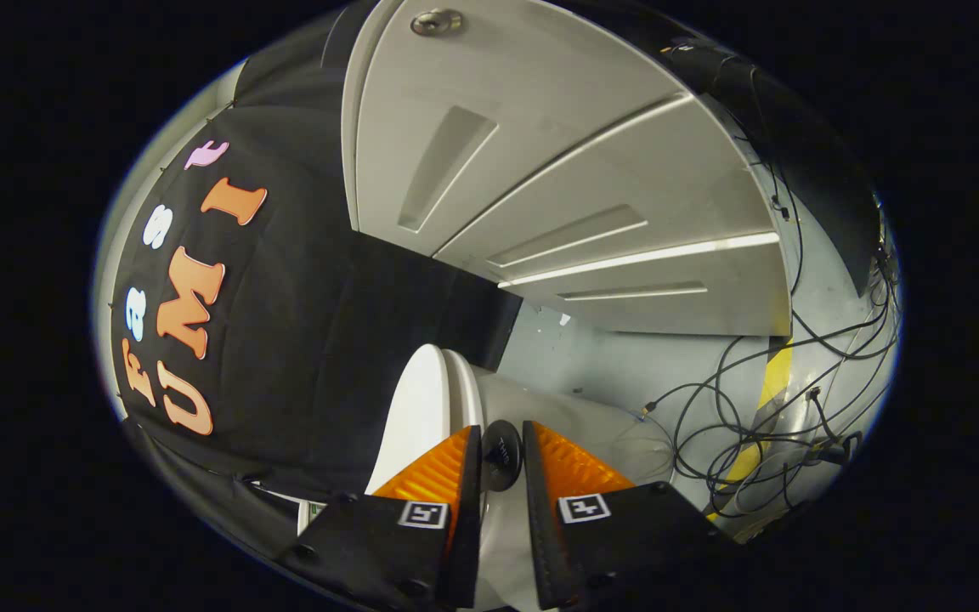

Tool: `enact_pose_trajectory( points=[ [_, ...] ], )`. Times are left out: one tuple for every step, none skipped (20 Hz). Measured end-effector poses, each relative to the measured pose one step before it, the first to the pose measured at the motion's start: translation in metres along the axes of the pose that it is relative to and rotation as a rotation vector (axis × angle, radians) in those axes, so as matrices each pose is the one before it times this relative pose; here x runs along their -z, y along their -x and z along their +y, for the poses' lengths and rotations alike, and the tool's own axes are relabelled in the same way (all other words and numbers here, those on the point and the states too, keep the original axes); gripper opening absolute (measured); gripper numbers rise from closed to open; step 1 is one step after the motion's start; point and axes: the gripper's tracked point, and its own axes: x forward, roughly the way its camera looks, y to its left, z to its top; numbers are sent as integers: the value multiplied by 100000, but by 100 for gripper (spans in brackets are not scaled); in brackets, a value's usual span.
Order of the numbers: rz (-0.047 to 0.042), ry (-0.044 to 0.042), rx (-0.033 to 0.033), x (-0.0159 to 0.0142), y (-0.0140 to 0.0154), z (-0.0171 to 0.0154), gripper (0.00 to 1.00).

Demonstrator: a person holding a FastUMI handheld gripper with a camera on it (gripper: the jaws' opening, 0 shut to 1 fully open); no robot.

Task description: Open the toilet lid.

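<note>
Toilet lid [421, 408] raised, its dark knob [502, 455] between claw [502, 442] fingers

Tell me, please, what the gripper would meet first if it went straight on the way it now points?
Most likely the small dark round knob between the fingers of the gripper, set on the white toilet lid. The fingers flank it closely; whether they press on it is unclear.

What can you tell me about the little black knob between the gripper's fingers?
The black knob is a small round dark disc, smooth like plastic or rubber, with faint pale marks too small to read. It sticks out from the white toilet lid. The gripper has one finger at each side of it, seemingly pinching it.
</note>
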Motion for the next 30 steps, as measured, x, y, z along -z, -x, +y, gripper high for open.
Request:
enact_pose_trajectory(
  points=[
    [84, -1741, -1907, -194, -208, 106, 28],
    [1214, -1880, -824, 385, -402, -307, 28],
    [1696, -2014, -1914, -358, 1053, 182, 22],
    [1562, -1800, -4176, -6, -281, 302, 22],
    [-266, -2263, -2571, -252, 13, 216, 13],
    [-9, 76, -685, 29, -185, -60, 10],
    [-512, 1052, 63, -10, 190, -67, 8],
    [-542, 1344, 908, 39, 11, 161, 8],
    [-281, 1077, 1636, -77, -72, 100, 8],
    [275, 606, 1711, -2, -18, 120, 8],
    [1105, -396, 1274, 86, 26, 108, 8],
    [743, 27, -184, -18, 103, 269, 8],
    [323, 592, 1064, 149, 45, -66, 8],
    [-440, 1036, 834, -7, 225, 213, 8],
    [-158, 2615, 1023, 66, 294, 237, 8],
    [-658, 2831, 730, -14, 300, 390, 8],
    [-1089, 2612, 130, -240, 103, 581, 8],
    [-2078, 3123, -76, -254, 216, 725, 8],
    [-2478, 3929, 7, -401, 19, 685, 8],
    [-2202, 4525, -320, -372, 290, 952, 8],
    [-2901, 3718, -598, -554, -56, 899, 8],
    [-3692, 3529, -948, -749, -43, 911, 7],
    [-3392, 3774, -1253, -929, -294, 1045, 8],
    [-3196, 4216, -1000, -562, 0, 866, 8],
    [-656, 4317, -907, -264, 130, 707, 8],
    [-602, 2627, -784, -273, 104, 669, 7],
    [-474, 1391, -269, -372, 40, 793, 8],
    [-1981, 2119, 607, -802, -365, 610, 8],
    [-415, 4307, 36, -401, 259, 898, 7],
    [-840, 6166, -637, -282, 27, 794, 7]
  ],
)
